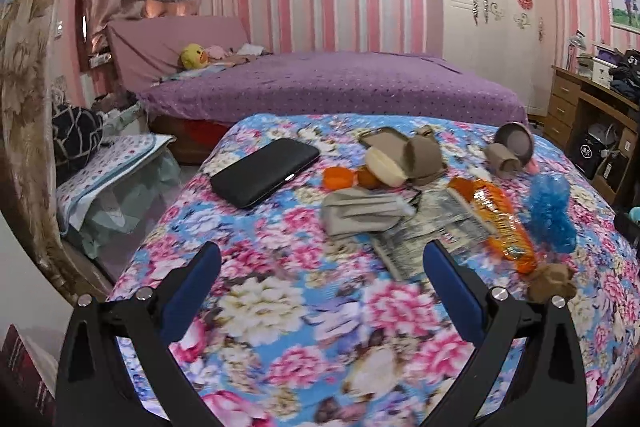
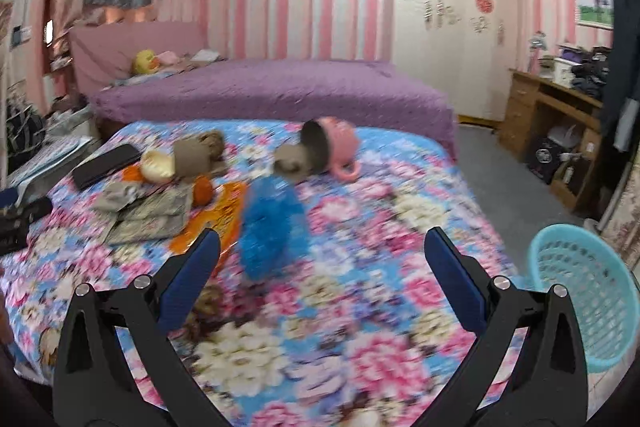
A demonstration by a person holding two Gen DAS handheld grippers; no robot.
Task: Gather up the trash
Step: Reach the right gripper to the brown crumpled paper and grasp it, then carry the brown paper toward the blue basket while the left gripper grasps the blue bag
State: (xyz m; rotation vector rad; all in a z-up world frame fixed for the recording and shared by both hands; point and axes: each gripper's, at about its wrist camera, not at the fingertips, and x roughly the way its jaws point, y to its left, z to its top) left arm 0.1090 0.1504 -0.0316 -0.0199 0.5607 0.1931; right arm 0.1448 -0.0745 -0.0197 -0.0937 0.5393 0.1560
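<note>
Trash lies on a floral-covered table [image 1: 280,307]: an orange snack wrapper [image 1: 500,223], a crumpled blue plastic bag [image 1: 552,211], a silver foil wrapper [image 1: 424,239], a grey face mask [image 1: 360,215], orange peel [image 1: 340,179], brown paper scraps [image 1: 420,159] and a brown wad [image 1: 552,281]. My left gripper [image 1: 322,267] is open and empty, just short of the foil wrapper. My right gripper [image 2: 322,255] is open and empty, with the blue bag [image 2: 272,227] just ahead of its left finger. A turquoise basket [image 2: 588,299] stands at the table's right edge.
A black phone case [image 1: 264,171] lies at the left of the table. A pink cup [image 2: 332,147] lies tipped over at the back. A purple bed [image 1: 340,87] is behind the table, a wooden desk [image 2: 552,131] at the right, a small stool [image 1: 112,163] at the left.
</note>
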